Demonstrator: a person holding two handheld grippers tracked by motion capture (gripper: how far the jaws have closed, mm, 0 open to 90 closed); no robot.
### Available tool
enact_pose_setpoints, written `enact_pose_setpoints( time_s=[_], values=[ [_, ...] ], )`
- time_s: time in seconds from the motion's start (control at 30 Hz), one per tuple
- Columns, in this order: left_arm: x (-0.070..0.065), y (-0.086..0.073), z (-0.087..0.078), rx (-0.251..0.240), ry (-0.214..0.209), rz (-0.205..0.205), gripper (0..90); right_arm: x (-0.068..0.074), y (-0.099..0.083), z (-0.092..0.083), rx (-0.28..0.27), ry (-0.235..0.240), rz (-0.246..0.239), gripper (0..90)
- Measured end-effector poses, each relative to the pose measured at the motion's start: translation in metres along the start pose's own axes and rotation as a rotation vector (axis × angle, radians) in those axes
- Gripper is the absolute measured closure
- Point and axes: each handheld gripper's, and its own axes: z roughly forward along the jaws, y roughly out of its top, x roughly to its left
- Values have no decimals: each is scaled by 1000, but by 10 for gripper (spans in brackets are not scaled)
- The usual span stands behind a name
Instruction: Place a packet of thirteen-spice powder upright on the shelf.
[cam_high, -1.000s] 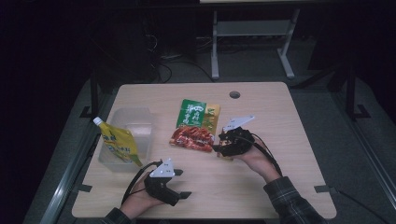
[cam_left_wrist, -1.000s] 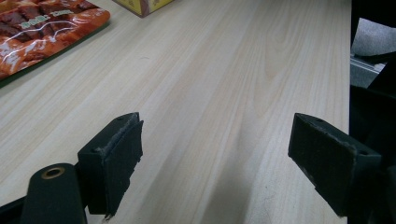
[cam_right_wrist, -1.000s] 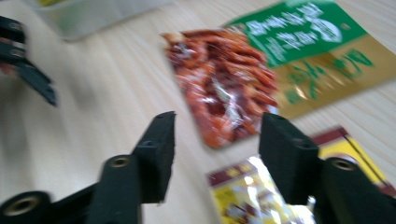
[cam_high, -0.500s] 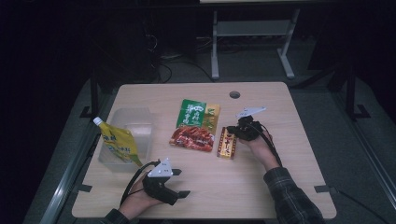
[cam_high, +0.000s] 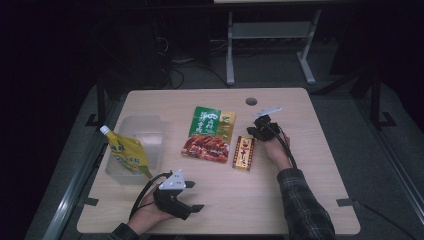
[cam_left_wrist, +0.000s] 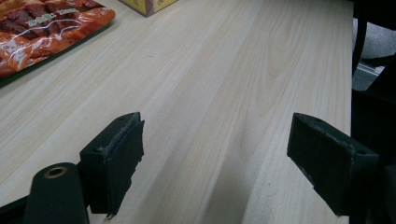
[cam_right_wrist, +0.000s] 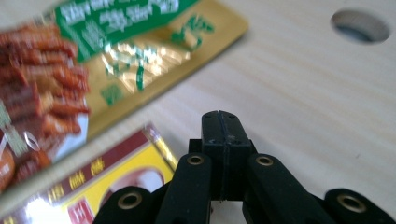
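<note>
The small yellow-and-red box (cam_high: 243, 153) lies flat on the desk (cam_high: 310, 165) in the high view, just right of the red-and-green snack packet (cam_high: 209, 133) and apart from the right hand-held gripper (cam_high: 254, 131), which hovers at its far end, probably to nudge it. In the left gripper view the left hand-held gripper (cam_left_wrist: 217, 161) idles with jaws wide apart over bare wood. In the right gripper view the right hand-held gripper's (cam_right_wrist: 219, 122) jaws meet on nothing, beside the box (cam_right_wrist: 98, 186).

open jaws over table (cam_left_wrist: 224, 93), snack bag (cam_left_wrist: 42, 28)
</note>
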Motion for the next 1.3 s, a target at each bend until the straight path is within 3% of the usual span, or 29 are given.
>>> enact_pose_setpoints(
  time_s=[0.2, 0.53, 0.63, 0.87, 1.03, 1.3],
  values=[
    [1, 1, -1, -2, 1, 1, 180, 4, -7, -4, 88, 48, -53, 899],
    [2, 1, 1, 4, 2, 4, 180, 9, -23, -21, 106, 104, -107, 900],
    [3, 2, 3, 9, 5, 0, 179, 16, -31, -27, 126, 129, -151, 900],
    [5, 3, 1, 17, 0, -22, 179, 25, -40, -37, 135, 165, -189, 900],
    [7, 3, 0, 17, 5, -30, 168, 40, -50, -47, 142, 211, -223, 900],
    [8, 3, -1, 31, 23, -11, 162, 60, -61, -61, 140, 283, -256, 900]
  ],
)
